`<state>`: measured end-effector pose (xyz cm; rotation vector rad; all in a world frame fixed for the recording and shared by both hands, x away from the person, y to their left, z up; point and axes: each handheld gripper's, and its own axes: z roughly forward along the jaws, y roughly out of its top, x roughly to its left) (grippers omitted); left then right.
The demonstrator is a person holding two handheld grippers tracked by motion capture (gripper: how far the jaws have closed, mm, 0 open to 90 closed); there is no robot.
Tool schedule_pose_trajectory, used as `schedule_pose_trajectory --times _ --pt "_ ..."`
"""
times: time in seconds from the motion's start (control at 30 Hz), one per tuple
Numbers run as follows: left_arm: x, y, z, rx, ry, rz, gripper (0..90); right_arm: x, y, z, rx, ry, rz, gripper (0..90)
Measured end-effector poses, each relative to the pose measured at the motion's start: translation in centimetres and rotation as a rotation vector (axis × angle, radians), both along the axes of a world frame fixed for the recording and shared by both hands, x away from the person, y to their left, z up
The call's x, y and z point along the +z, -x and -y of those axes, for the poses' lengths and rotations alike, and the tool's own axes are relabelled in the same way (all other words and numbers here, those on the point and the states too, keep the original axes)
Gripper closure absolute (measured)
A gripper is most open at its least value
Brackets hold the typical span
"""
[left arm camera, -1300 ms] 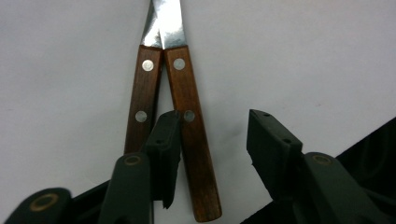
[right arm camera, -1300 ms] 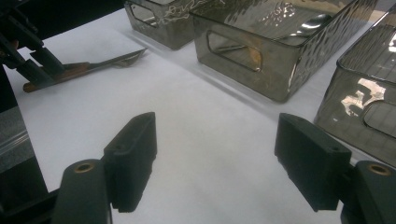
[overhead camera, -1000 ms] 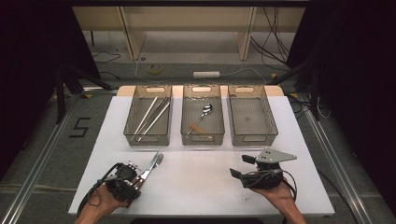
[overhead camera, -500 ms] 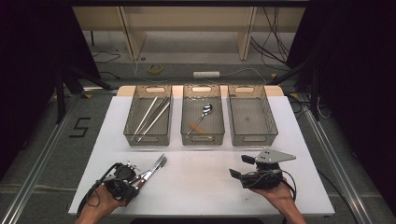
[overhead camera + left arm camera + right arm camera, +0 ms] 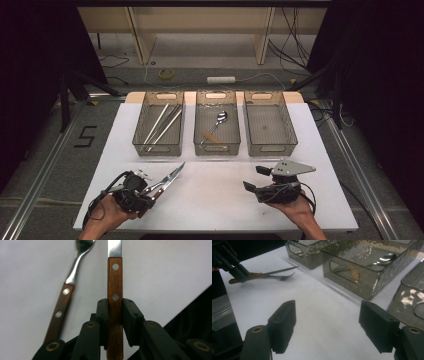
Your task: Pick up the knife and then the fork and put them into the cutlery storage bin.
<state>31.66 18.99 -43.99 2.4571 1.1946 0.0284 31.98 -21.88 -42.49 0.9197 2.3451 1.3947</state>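
A lab: black curtains (image 5: 35, 75), floor cables (image 5: 150, 75), taped white table (image 5: 220, 200).

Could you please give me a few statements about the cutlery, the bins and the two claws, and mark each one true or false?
1. The left claw is shut on the wooden handle of a knife. True.
2. The fork is clamped in the right claw. False: the right claw is open and holds nothing; the fork is beside the knife at the left claw.
3. The middle bin holds a spoon. True.
4. The right bin is full of cutlery. False: it looks empty.
5. The left bin holds long metal pieces. True.
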Motion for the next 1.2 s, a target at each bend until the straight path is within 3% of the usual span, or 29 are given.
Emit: schedule_pose_trajectory --times 0.27,0.47,0.87,1.1,1.2 --pt "0.3 -0.7 3.2 -0.108 0.046 -0.023 75.6 0.7 0.9 -1.8 0.078 0.014 0.027 30.4" --pt "0.9 -1.4 5.8 -0.191 0.051 -0.023 75.5 1.0 1.6 -3.3 0.143 0.047 0.053 30.4" --pt "1.3 -2.5 10.2 -0.312 0.034 -0.031 75.5 0.4 2.3 -6.1 0.254 0.173 0.089 30.6" --pt "1.4 -3.2 12.3 -0.358 0.022 -0.044 75.5 -0.4 2.6 -7.4 0.292 0.288 0.132 31.2" --pt "1.3 -3.1 13.1 -0.379 0.043 -0.064 75.5 -0.5 2.6 -7.8 0.312 0.311 0.158 31.7"
